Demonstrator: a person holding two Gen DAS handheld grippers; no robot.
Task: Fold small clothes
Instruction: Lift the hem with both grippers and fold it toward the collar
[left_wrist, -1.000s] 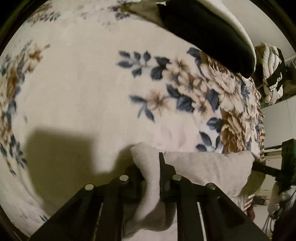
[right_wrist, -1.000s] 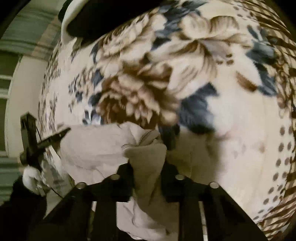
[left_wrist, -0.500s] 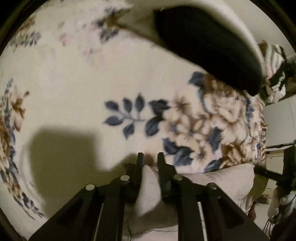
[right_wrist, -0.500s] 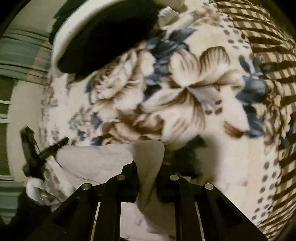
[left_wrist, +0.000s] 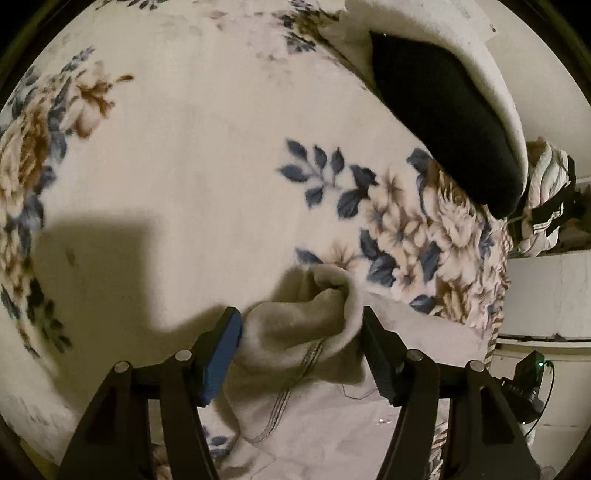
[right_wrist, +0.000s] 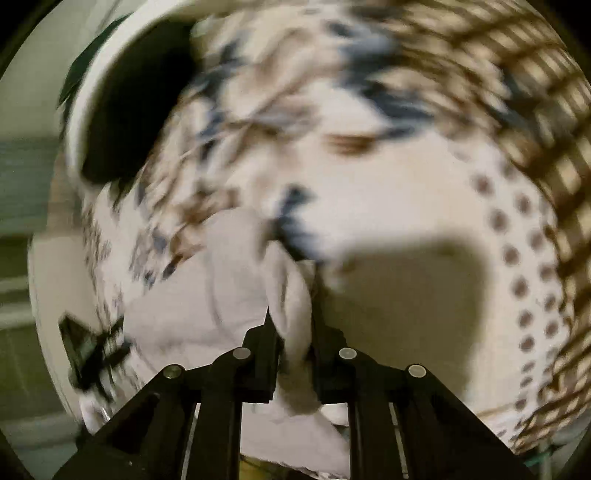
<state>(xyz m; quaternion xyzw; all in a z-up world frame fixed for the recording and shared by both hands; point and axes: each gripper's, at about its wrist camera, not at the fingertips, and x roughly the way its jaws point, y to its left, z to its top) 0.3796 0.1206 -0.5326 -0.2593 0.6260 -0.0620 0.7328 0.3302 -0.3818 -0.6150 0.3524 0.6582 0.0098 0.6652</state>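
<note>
the small grey garment (left_wrist: 295, 328) lies bunched on the floral blanket (left_wrist: 184, 166), and every place here is told from it. one rumpled fold of it rises between the fingers of the left gripper (left_wrist: 299, 325), whose jaws are opening: the blue-faced pad (left_wrist: 221, 354) stands just at the fold's left side and the other finger stands at its right, neither squeezing it. the rest of the cloth spreads flat below and to the right of the fold. in the blurred right wrist view the same garment (right_wrist: 236, 295) runs left from the right gripper (right_wrist: 291, 332), whose jaws are closing and pinch a narrow ridge of it between them. beyond the garment, at the blanket's far edge, sits a white-rimmed black cushion (left_wrist: 443, 122). past that cushion a heap of striped laundry (left_wrist: 546, 199) rests on a white shelf (left_wrist: 546, 269).
</note>
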